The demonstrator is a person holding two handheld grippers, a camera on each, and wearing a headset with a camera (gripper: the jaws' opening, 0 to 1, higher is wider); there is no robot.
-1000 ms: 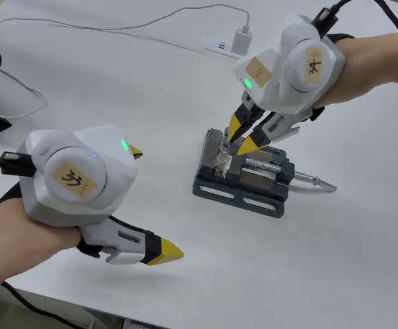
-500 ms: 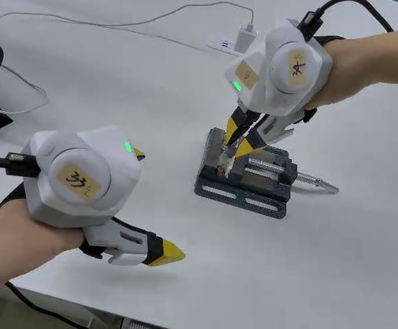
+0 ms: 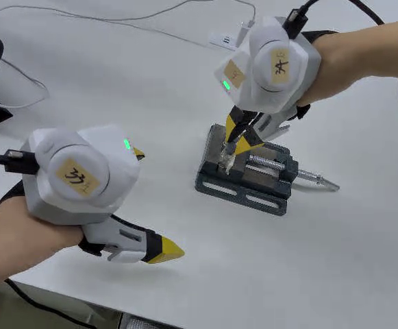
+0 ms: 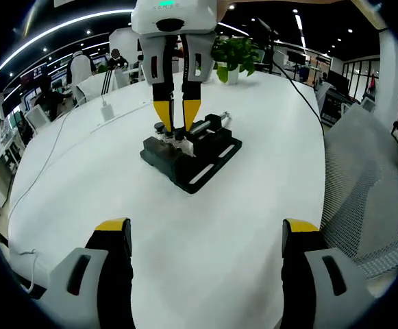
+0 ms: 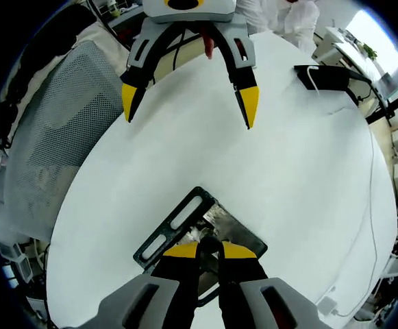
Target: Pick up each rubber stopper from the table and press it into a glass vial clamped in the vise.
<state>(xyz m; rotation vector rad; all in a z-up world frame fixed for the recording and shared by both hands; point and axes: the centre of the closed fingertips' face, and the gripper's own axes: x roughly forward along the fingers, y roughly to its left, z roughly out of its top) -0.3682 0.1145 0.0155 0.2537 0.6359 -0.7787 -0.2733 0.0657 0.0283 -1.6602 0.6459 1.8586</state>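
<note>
Right of centre in the head view, the right tongs (image 3: 231,149) have sunk onto the vise (image 3: 243,184), nearly shut on a dark stopper (image 5: 209,245) at the vial (image 3: 225,163): pressing-in seems underway. Left tongs (image 4: 207,227) hang wide open, empty.

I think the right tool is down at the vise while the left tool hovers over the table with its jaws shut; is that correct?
Not quite: the left tool has its jaws wide open, as the left gripper view shows. The right tool is indeed down at the vise, and the left tool hovers over the table.
</note>
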